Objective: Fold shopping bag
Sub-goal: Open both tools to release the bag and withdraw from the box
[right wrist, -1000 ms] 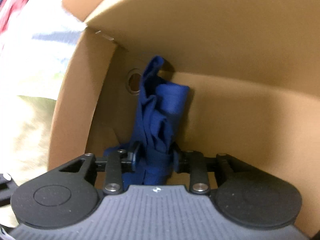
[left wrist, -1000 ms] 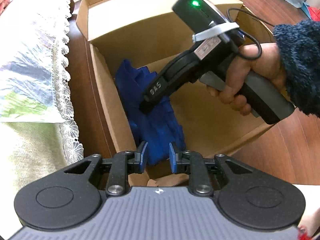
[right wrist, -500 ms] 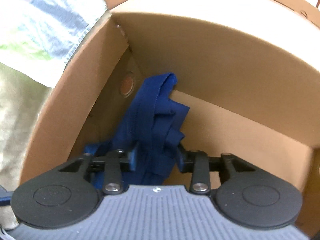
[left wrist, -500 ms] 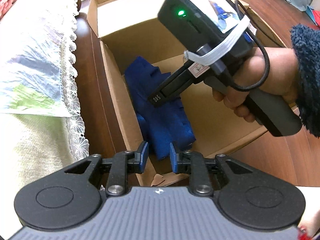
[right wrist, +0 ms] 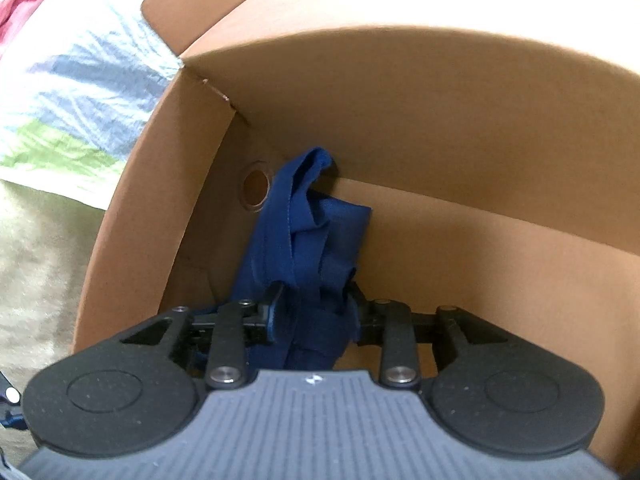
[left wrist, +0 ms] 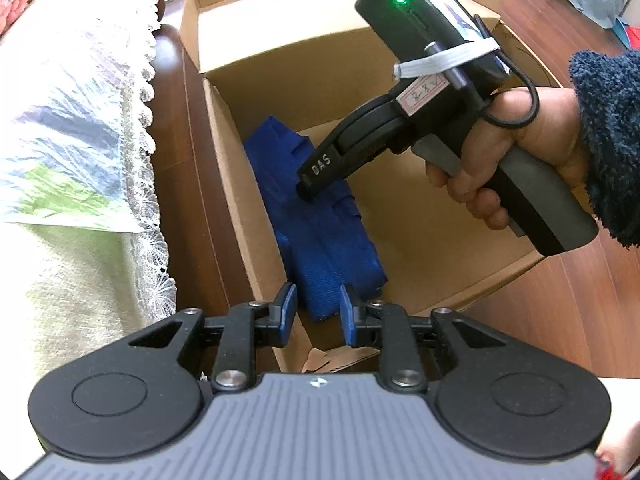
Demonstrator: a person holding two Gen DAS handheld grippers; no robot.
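Observation:
The blue shopping bag point(left wrist: 324, 240) lies folded into a long bundle in the cardboard box point(left wrist: 224, 184), against its left wall. My right gripper point(left wrist: 308, 188), held by a hand point(left wrist: 532, 132), reaches down into the box with its tip on the bag's upper half. In the right wrist view the bag point(right wrist: 312, 220) bunches up between the fingers of the right gripper point(right wrist: 314, 312); the jaws are opening with the cloth still filling the gap. My left gripper point(left wrist: 316, 312) hovers open above the box's near edge with nothing between its pads.
A lace-edged bed cover point(left wrist: 72, 120) runs along the left of the box. Wooden floor point(left wrist: 580, 300) lies to the right. The box flaps stand open, and a round hole point(right wrist: 255, 188) pierces the wall beside the bag.
The right gripper has drawn back and up a little inside the box, the bag still between its fingers. The left gripper has hardly moved.

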